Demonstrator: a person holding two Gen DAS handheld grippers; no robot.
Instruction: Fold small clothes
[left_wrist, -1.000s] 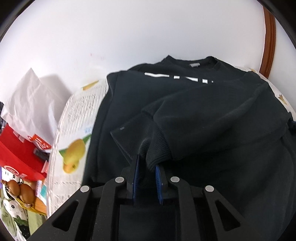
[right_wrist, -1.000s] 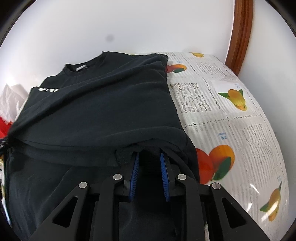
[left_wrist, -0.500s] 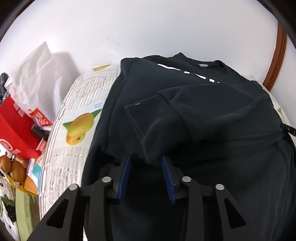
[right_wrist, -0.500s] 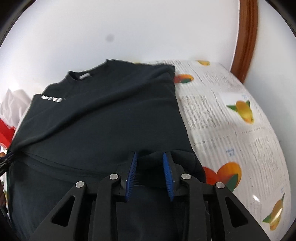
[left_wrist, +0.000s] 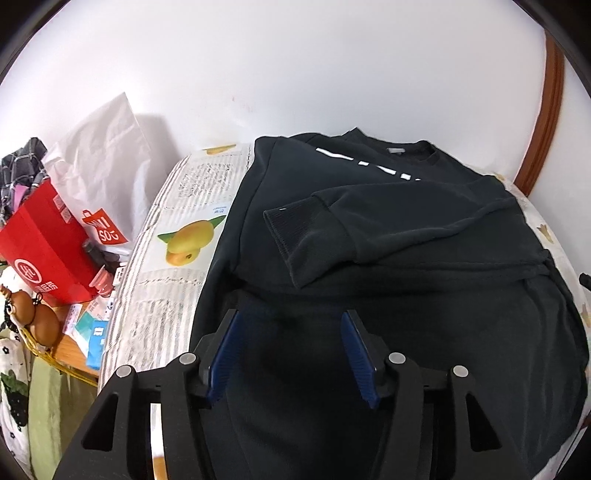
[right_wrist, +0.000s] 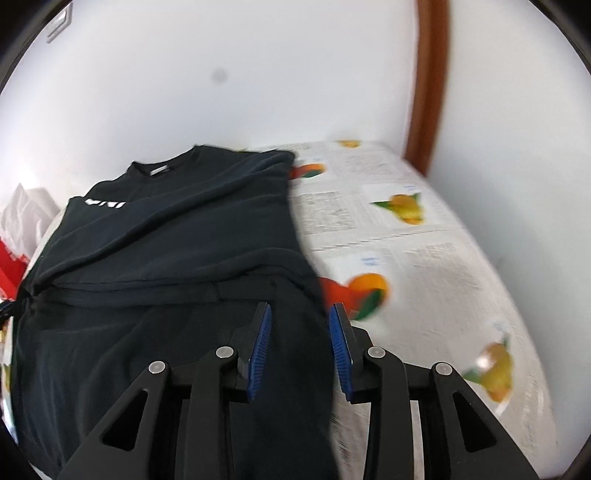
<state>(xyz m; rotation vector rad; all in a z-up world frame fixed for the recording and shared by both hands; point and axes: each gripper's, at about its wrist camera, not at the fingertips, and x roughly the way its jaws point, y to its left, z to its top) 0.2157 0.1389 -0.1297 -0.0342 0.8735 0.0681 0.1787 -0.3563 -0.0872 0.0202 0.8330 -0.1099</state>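
A: Where is the black sweatshirt?

B: It lies flat on the counter, which has a cloth with fruit pictures on it. The neck of the sweatshirt is at 12 o'clock, by the white wall.

A: What about the sleeve?

B: One sleeve is folded over the front. In the left view its ribbed cuff points toward 9 o'clock, near the middle of the picture.

A: What is the left gripper doing?

B: It is at 6 o'clock in its own view, over the bottom part of the sweatshirt. Its blue fingers are apart and opening wider. Nothing is pinched between them; the cloth just lies below.

A: And the right gripper?

B: Its blue fingers are apart too, and opening. They sit over the right edge of the sweatshirt, but they do not squeeze it. That picture is a bit blurry.

A: What else is there?

B: At 9 o'clock in the left view a red bag and a white bag stand beside the counter. A brown wood strip runs up the wall at 1 o'clock in the right view.
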